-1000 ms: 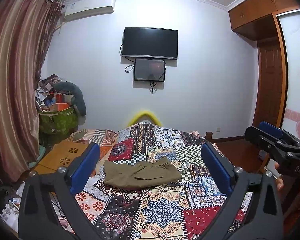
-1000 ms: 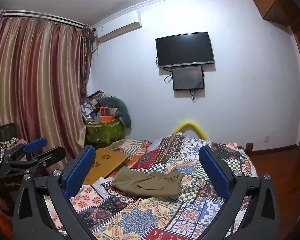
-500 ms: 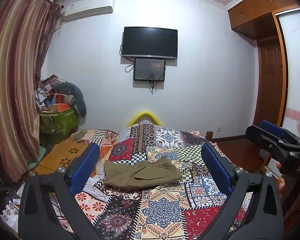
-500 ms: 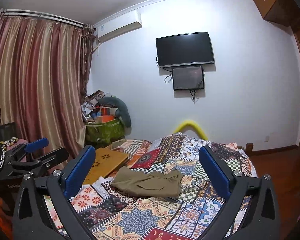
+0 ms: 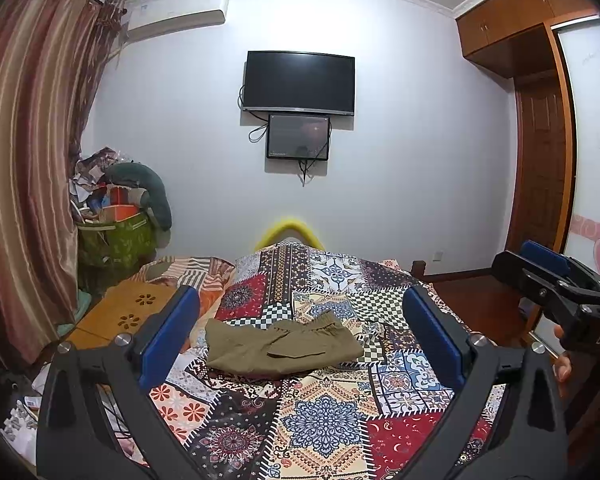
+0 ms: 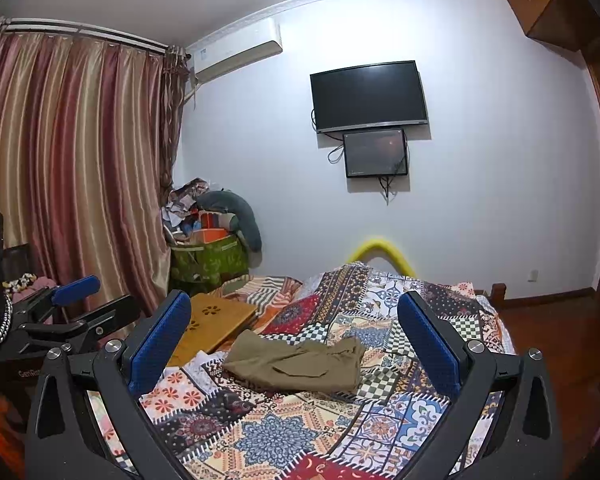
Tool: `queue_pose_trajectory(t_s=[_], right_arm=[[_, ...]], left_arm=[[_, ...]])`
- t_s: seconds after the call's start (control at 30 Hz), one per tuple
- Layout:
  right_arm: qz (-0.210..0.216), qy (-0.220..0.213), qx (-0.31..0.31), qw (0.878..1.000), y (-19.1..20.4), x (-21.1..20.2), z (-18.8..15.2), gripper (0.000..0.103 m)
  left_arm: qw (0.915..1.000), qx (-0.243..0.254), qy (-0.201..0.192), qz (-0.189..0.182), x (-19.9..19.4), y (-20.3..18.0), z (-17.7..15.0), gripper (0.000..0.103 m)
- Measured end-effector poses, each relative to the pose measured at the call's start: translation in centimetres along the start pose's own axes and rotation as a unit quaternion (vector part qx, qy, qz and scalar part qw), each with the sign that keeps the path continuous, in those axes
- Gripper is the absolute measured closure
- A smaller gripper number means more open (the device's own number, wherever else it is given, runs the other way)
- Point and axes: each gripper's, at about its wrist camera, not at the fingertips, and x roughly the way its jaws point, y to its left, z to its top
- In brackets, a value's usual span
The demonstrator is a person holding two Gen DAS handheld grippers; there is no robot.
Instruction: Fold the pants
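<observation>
Curtains (image 5: 28, 160), striped red and gold, at far left. Green fabric bin (image 5: 114, 240) in the corner beside them, heaped over its rim with papers, an orange box and a grey-green bolster (image 5: 148, 188) leaning on the wall; further contents too small to tell. Wooden lap tray (image 5: 128, 312) with flower cut-outs, lying on the bed's left edge, just beside the left blue pad. Left gripper (image 5: 300, 332), seen from its own camera: fingers (image 5: 168, 336) spread wide apart, nothing between them, held above the near part of the bed (image 5: 324, 432). Pants (image 5: 280, 344), olive, folded to a compact rectangle, elastic waistband toward the right, lying flat on the patchwork quilt near the middle of the bed, well apart from both grippers. Wall-mounted television (image 5: 300, 82) above, with smaller screen (image 5: 298, 138) just beneath it and cables hanging; air conditioner (image 5: 176, 12) high at left. Yellow curved rail (image 5: 288, 228) at the far end of the bed. Right gripper (image 6: 294, 328), from its own camera: fingers (image 6: 428, 344) likewise wide open and empty, framing the pants (image 6: 296, 364); same gripper visible at the right edge of the left view, with part of a hand (image 5: 562, 360) behind it. Wooden wardrobe (image 5: 540, 140) and door at far right.
</observation>
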Motion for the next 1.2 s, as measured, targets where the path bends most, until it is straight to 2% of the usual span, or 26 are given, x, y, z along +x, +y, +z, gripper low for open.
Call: queue_pose_trajectory(t_s=[1.2], right_arm=[[0.0,0.006,0.0,1.0,0.1,0.02,-0.29,0.0]], left_arm=[[0.9999,0.003,-0.001,-0.015,-0.11,0.48,-0.02,0.001]])
